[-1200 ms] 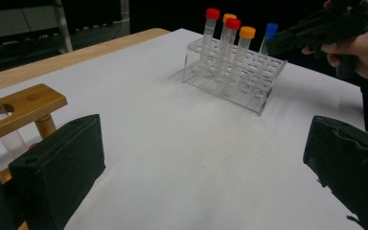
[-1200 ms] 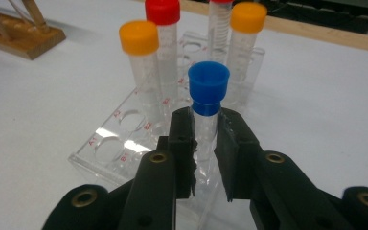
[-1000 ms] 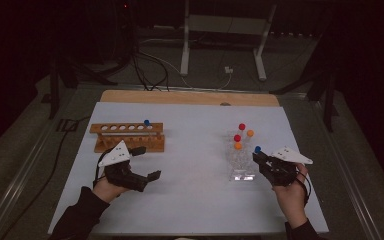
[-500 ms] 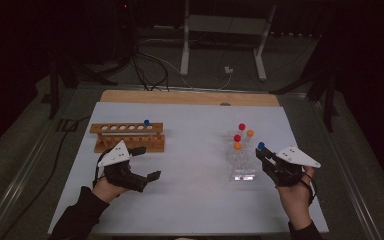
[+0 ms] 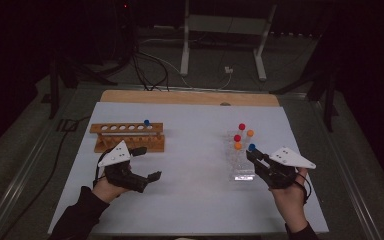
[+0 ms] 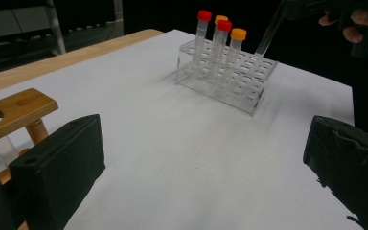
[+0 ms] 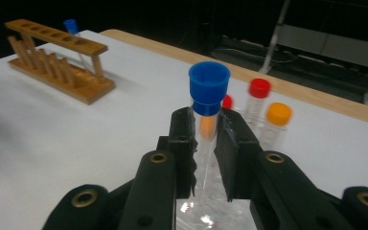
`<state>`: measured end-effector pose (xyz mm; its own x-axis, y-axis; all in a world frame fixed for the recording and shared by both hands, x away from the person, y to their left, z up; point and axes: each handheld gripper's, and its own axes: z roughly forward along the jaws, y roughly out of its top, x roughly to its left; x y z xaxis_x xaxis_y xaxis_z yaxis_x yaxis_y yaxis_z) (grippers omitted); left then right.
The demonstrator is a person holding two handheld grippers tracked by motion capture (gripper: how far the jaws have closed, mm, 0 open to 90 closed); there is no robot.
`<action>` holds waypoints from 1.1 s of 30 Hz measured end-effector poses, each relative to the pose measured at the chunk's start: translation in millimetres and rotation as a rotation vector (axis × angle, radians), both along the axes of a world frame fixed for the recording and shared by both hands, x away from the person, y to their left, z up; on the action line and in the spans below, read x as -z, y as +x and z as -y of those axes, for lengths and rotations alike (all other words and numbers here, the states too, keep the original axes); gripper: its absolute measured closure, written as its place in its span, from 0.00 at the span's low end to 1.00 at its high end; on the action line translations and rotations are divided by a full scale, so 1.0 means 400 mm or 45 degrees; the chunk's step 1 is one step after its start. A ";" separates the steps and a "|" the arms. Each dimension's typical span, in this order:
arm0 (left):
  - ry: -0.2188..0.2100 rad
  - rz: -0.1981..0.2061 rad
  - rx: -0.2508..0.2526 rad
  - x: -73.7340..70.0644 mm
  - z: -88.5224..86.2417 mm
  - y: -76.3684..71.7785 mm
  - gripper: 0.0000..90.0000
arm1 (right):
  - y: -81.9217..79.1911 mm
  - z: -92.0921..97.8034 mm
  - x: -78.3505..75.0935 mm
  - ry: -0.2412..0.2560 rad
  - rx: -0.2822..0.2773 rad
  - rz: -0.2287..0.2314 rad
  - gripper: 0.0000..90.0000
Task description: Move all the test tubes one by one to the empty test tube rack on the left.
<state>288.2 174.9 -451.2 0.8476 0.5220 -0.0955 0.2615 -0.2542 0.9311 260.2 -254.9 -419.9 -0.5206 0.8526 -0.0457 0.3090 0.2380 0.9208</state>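
Here one blue-capped tube [image 7: 209, 103] sits pinched in the right gripper [image 7: 205, 143], above the clear rack [image 5: 240, 162] with four capped tubes [image 6: 219, 33] just beyond. The left gripper [image 5: 145, 162] is spread, beside one wooden rack [image 5: 127, 136] holding one tube.

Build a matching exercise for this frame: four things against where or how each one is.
Things:
1. left tongs
2. right tongs
3. wooden rack
4. clear rack

States:
A. holds red- and orange-capped tubes
B. shut on the blue-capped tube
C. open, nothing between the jaws
D. holds one blue-capped tube at its right end

Pairs: 1-C, 2-B, 3-D, 4-A
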 end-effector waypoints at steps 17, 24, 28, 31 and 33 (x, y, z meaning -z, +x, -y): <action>-0.002 -0.013 0.030 -0.003 0.015 -0.001 0.01 | -0.001 -0.090 0.025 -0.017 -0.149 -0.059 0.86; -0.008 -0.034 0.066 -0.010 0.028 0.003 0.01 | 0.001 -0.116 0.035 -0.022 -0.194 -0.080 0.86; -0.009 -0.041 0.083 -0.017 0.039 0.007 0.01 | 0.000 -0.133 0.041 -0.027 -0.221 -0.091 0.86; -0.008 -0.044 0.102 -0.022 0.050 0.010 0.01 | -0.001 -0.146 0.046 -0.033 -0.243 -0.099 0.86; -0.008 -0.049 0.120 -0.025 0.060 0.013 0.01 | -0.002 -0.155 0.049 -0.040 -0.258 -0.102 0.86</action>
